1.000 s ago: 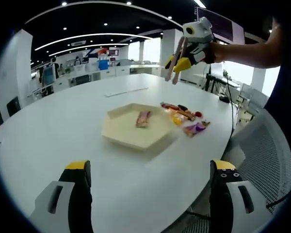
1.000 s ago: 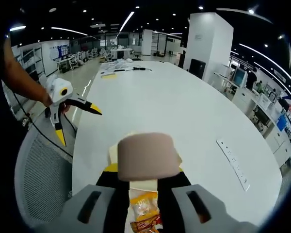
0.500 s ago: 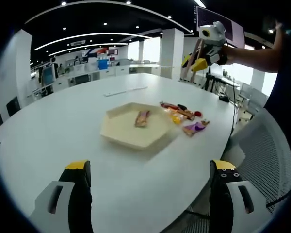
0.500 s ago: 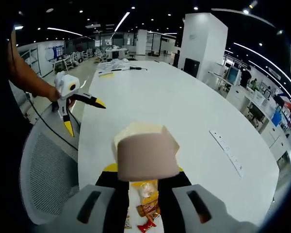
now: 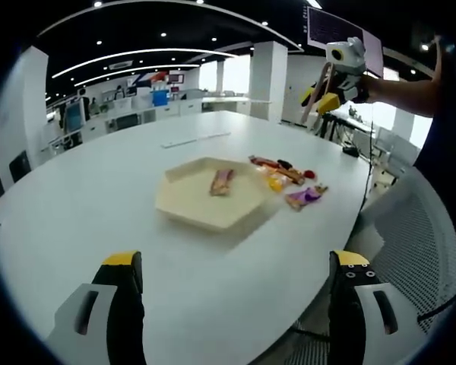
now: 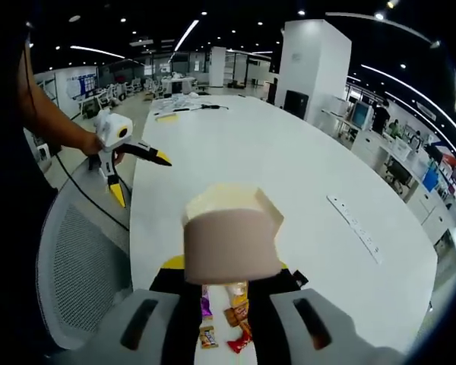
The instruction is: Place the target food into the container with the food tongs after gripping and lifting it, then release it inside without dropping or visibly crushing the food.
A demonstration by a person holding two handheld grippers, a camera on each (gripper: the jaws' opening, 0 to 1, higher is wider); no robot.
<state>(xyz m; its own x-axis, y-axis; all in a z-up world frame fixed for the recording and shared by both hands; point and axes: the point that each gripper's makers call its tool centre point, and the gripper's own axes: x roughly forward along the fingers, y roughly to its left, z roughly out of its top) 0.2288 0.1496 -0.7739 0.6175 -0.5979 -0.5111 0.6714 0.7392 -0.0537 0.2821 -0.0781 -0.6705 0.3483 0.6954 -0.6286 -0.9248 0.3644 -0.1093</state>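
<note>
**Tongs held high over the table, next snack not yet gripped**

In the left gripper view, the left gripper [image 5: 232, 304] is held low at the near edge of the white table [image 5: 76, 198], with its jaws spread wide and nothing between them. Farther on, the hexagonal tray [image 5: 194, 205] is seen with one wrapped snack bar [image 5: 221, 181] already lying inside. Just beside the tray, on its far side, a small group of wrapped snacks [image 5: 289, 182] is lying on the table. Beyond and above them, the right gripper [image 5: 324, 95] is held in the air, well apart from the food.

In the right gripper view, the food tongs [image 6: 231, 243] are clamped between the closed jaws, their blunt end being nearest the camera; whether the tips are open cannot be told.

The step in hand is judged to be the approach to a snack. The tongs should be lowered slowly over one wrapper, which should be pinched lightly at its middle so it is not crushed. It should be released low inside the tray.
</note>
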